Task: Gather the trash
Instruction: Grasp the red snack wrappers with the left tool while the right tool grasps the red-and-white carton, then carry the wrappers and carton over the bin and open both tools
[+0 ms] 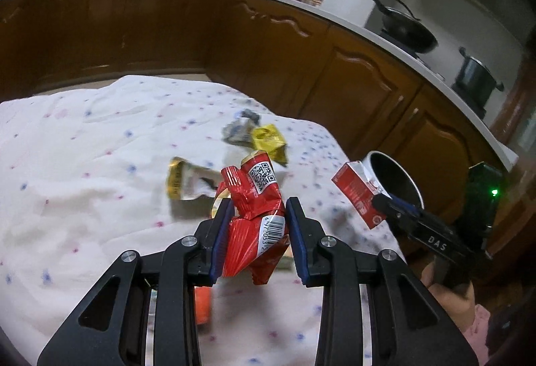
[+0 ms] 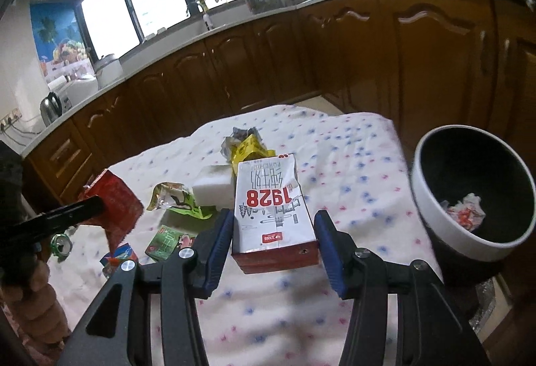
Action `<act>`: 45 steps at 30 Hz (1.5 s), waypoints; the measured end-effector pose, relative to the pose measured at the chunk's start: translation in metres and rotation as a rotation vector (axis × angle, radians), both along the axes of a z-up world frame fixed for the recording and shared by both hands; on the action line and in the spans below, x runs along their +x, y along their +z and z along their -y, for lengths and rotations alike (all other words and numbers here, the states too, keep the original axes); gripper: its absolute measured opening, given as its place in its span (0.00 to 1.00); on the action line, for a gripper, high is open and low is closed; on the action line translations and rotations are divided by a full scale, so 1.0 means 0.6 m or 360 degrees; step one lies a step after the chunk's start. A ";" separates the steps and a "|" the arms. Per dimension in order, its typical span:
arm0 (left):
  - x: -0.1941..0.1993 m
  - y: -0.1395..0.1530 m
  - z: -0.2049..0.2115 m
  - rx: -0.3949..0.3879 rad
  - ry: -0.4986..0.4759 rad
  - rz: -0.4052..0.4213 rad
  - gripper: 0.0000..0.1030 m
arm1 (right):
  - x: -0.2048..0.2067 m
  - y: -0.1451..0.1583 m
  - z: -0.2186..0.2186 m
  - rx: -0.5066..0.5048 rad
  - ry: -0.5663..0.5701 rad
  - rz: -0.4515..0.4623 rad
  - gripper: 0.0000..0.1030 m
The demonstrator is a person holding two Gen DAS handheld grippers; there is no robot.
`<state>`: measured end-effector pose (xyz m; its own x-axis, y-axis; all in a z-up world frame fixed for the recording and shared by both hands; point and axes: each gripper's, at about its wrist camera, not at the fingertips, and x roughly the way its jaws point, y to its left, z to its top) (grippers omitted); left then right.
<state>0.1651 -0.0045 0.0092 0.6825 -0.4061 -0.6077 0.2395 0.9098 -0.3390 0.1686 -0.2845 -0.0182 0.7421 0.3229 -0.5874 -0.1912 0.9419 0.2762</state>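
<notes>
Currently both tools are loaded and raised above the tabletop (image 2: 284, 315), which is covered by a white cloth with pink and blue dots.

Left tool (image 1: 258, 232): blue pads closed onto a crumpled red wrapper (image 1: 256, 208) carrying a QR code and a barcode. The wrapper is pinched at its middle, with both ends sticking out past the pads. In the right wrist view it shows as a red mass (image 2: 112, 205) at the left, clear of the cloth.

Right tool (image 2: 274, 242): jaws partly closed on a milk carton (image 2: 273, 208), white face printed "1928", red base turned toward the camera. The left pad presses the carton's side; the right pad seems to have a thin gap, so contact on that side is unclear. The left wrist view shows the same carton (image 1: 356, 195) gripped at one end and held in the air beside the bin.

Bin (image 2: 432, 171): dark inside with a white rim, standing at the right edge of the tabletop, near the carton. One crumpled white and red scrap (image 2: 467, 210) lies in it.

Lying on the cloth:
- yellow wrapper (image 1: 269, 140), with a grey wrapper (image 1: 239, 130) touching it, at the far side
- torn green packet (image 2: 176, 200)
- white block (image 2: 214, 188) just behind the carton
- green can (image 2: 61, 244) near the left edge
</notes>
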 end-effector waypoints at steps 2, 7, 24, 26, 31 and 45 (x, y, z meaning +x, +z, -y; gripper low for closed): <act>0.000 0.000 0.018 -0.0003 -0.0038 -0.0002 0.30 | -0.010 0.004 0.015 -0.0001 -0.0030 0.0013 0.49; 0.005 -0.001 0.073 -0.0005 -0.0134 -0.0015 0.30 | -0.037 0.009 0.061 0.0015 -0.0118 0.0031 0.49; 0.022 0.012 0.260 0.0039 -0.0456 0.0008 0.30 | -0.078 0.036 0.210 0.0027 -0.0410 0.0125 0.49; 0.027 0.016 0.277 0.0039 -0.0484 0.0011 0.30 | -0.077 0.038 0.228 0.0027 -0.0449 0.0131 0.49; 0.050 0.025 0.334 0.0057 -0.0559 0.0021 0.30 | -0.065 0.036 0.268 0.0027 -0.0528 0.0125 0.49; 0.143 0.021 0.481 0.0129 -0.0713 -0.0013 0.30 | -0.009 0.016 0.340 0.0030 -0.0602 0.0052 0.49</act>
